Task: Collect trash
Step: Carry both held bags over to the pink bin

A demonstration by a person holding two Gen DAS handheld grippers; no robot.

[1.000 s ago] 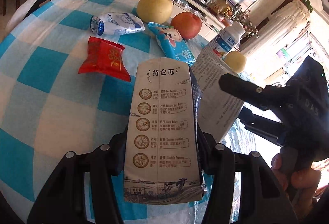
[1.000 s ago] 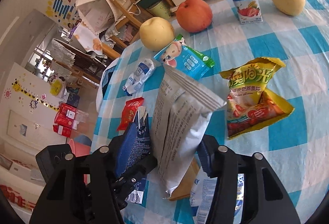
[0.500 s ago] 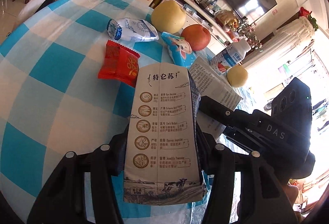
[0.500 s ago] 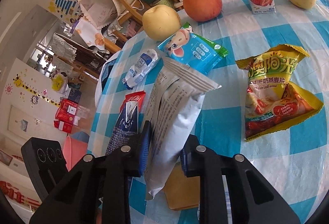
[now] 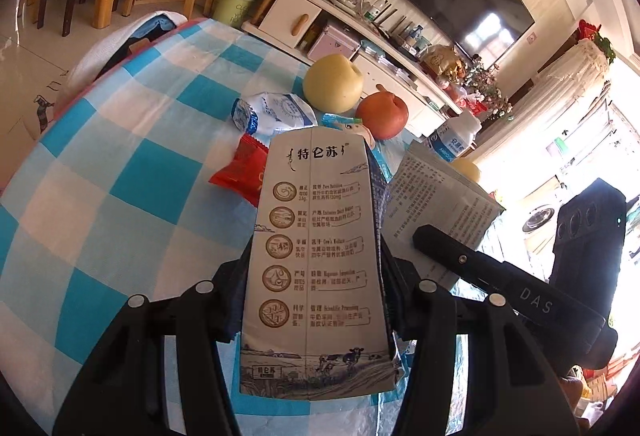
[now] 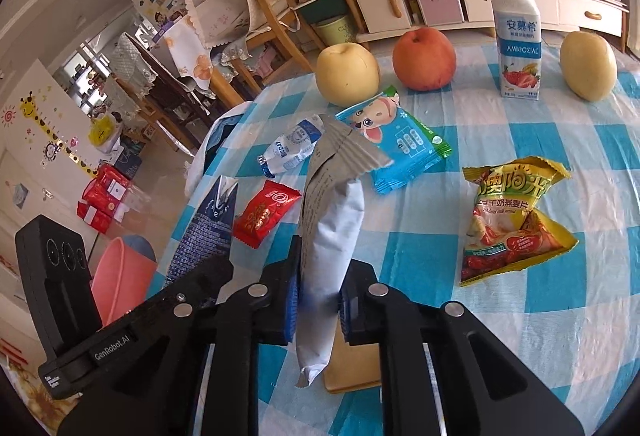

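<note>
Both grippers have lifted since a second ago, and the table sits lower in each view. Left gripper [image 5: 314, 300] is clamped on the flattened beige milk carton [image 5: 316, 256], held upright above the blue-and-white checked tablecloth [image 5: 120, 196]. Right gripper [image 6: 318, 306], open a second ago, is now squeezed tight on the crumpled white-and-grey snack bag [image 6: 330, 236], which stands up between its fingers. Just beyond lie a small red candy wrapper [image 6: 266, 212], a white-and-blue squashed pouch [image 6: 292, 150] and a blue cartoon-dog packet [image 6: 394, 144]. Further right, a yellow crinkled chip bag [image 6: 512, 220]. At the far edge, two yellow pears, a red apple [image 6: 424, 58] and a white yogurt bottle [image 6: 518, 40].
</note>
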